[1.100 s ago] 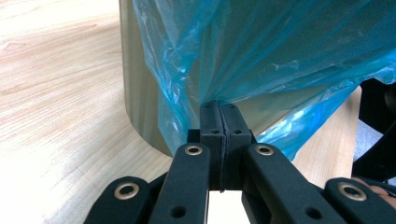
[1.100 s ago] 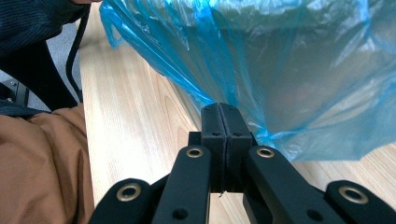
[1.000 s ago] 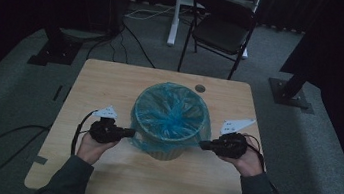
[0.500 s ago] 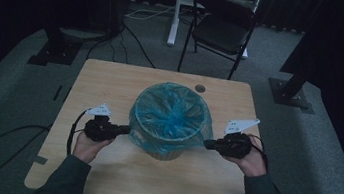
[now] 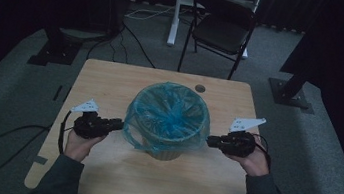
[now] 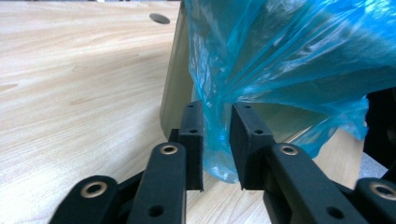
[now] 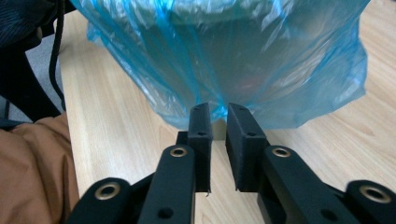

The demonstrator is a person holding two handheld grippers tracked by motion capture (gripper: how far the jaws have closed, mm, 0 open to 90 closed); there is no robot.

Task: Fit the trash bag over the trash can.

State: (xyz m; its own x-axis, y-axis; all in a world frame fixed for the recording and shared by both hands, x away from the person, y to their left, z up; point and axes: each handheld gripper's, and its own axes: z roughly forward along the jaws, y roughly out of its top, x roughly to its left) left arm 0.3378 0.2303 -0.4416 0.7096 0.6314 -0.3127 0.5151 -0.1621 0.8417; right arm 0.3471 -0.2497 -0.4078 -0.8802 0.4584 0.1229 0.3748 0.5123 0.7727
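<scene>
A pale waste bin [image 5: 168, 152] stands mid-table, lined with a blue plastic bag [image 5: 170, 114] that is folded over its rim and hangs down the outside. My left gripper [image 5: 118, 123] is at the bin's left side. Its jaws have just been opening, and a loose fold of the bag [image 6: 289, 51] hangs in the gap between them without being pressed. In the left gripper view the bin wall [image 6: 175, 84] shows behind the left gripper [image 6: 218, 109]. My right gripper [image 5: 209, 141] sits at the bin's right side. Its jaws have also just been opening, and the right gripper [image 7: 218, 109] stands with its tips at the bag's hem [image 7: 233, 51].
The wooden table [image 5: 111, 81] has a cable hole [image 5: 200, 88] behind the bin. A black folding chair [image 5: 222, 28] and a white stand leg [image 5: 174, 11] are on the grey floor beyond. Black stand bases sit at left and right. Cables trail from both grippers.
Both pairs of jaws have parted and no longer pinch the bag. My left hand has drawn a little to the left, away from the bin. The right hand has hardly moved.
</scene>
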